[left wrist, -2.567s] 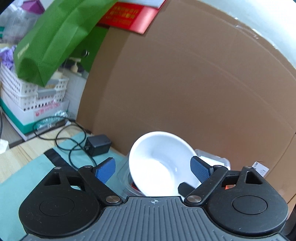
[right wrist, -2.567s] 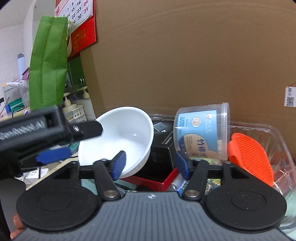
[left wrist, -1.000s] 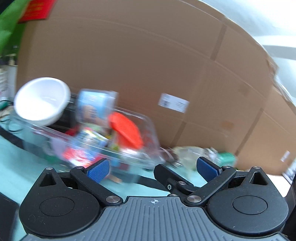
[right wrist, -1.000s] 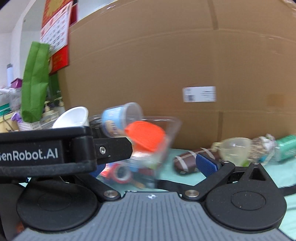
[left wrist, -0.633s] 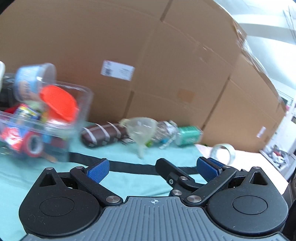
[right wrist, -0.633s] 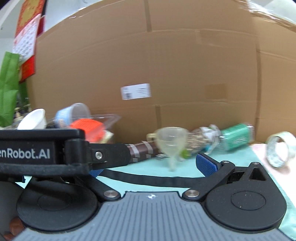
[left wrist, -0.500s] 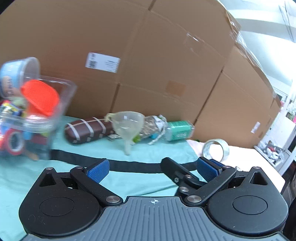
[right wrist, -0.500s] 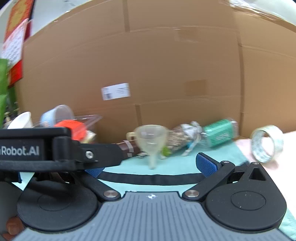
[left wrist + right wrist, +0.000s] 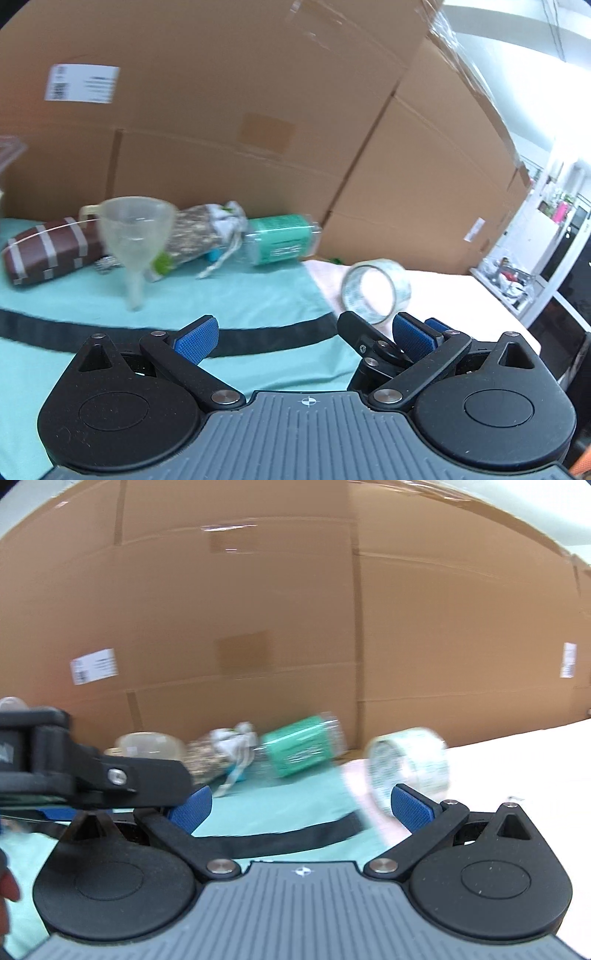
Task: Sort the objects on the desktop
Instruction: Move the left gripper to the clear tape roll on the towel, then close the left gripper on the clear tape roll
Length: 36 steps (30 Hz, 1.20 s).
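Loose objects lie along the cardboard wall on a teal cloth: a clear plastic funnel (image 9: 135, 236), a brown striped case (image 9: 48, 251), a speckled drawstring pouch (image 9: 207, 232), a green-labelled bottle on its side (image 9: 282, 240) and a clear tape roll (image 9: 375, 290) standing on the pink and white part. The bottle (image 9: 304, 751) and the tape roll (image 9: 408, 764) also show in the right wrist view. My left gripper (image 9: 304, 338) is open and empty. My right gripper (image 9: 299, 806) is open and empty, with the tape roll just beyond its right fingertip.
A tall cardboard wall (image 9: 258, 110) closes off the back. A black band (image 9: 92, 328) crosses the teal cloth (image 9: 240, 295). The left gripper's arm (image 9: 92, 775) crosses the left of the right wrist view. Shelves and clutter (image 9: 554, 229) stand at the far right.
Both grippers have swung right, away from the clear bin with the white bowl, which has left the view. The funnel, pouch, bottle and tape roll have come nearer. Both stay open.
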Tool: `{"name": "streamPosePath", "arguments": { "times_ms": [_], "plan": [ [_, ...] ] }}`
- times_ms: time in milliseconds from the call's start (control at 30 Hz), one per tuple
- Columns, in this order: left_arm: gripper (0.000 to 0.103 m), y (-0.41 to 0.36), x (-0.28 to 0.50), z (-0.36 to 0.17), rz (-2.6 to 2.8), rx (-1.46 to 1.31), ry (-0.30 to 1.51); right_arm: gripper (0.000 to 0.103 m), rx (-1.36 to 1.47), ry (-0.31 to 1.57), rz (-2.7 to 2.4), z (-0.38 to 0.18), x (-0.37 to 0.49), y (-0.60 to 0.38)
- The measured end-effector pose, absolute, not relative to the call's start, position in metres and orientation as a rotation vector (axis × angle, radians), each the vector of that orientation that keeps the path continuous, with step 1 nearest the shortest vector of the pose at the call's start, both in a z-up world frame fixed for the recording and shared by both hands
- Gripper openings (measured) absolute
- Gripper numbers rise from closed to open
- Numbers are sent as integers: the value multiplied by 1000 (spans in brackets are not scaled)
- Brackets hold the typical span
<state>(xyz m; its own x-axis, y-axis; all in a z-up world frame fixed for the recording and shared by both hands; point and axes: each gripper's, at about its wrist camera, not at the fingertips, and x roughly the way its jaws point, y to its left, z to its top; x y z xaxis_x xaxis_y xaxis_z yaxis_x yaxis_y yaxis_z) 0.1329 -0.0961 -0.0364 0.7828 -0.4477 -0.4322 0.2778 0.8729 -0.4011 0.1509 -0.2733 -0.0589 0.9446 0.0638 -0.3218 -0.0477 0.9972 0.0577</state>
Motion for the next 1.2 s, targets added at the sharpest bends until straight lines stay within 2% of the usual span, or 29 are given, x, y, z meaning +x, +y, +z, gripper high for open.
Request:
{"name": "streamPosePath", "arguments": {
  "times_ms": [300, 600, 700, 767, 900, 967, 1000, 1067, 1100, 1200],
  "plan": [
    [103, -149, 175, -37, -456, -328, 567, 101, 40, 362, -18, -70, 183, -319],
    [102, -195, 215, -43, -505, -296, 606, 94, 54, 379, 1, -80, 205, -339],
    [96, -207, 234, -49, -501, -305, 648, 90, 70, 377, 15, -84, 210, -346],
    [92, -213, 246, -54, -505, -324, 679, 84, 89, 379, 17, -88, 213, -350],
    [87, -225, 266, -63, -503, -347, 723, 77, 148, 395, 20, -94, 218, -361],
    [81, -230, 273, -66, -502, -360, 730, 61, 171, 414, 40, -97, 219, -365],
    [77, -232, 276, -68, -508, -362, 738, 58, 175, 423, 43, -98, 219, -365],
    [49, -235, 280, -70, -537, -356, 760, 54, 163, 427, 45, -99, 216, -363],
    [43, -236, 279, -69, -562, -351, 763, 54, 161, 432, 44, -99, 214, -362],
    [38, -235, 266, -60, -561, -267, 728, 53, 155, 419, 67, -96, 202, -358]
  ]
}}
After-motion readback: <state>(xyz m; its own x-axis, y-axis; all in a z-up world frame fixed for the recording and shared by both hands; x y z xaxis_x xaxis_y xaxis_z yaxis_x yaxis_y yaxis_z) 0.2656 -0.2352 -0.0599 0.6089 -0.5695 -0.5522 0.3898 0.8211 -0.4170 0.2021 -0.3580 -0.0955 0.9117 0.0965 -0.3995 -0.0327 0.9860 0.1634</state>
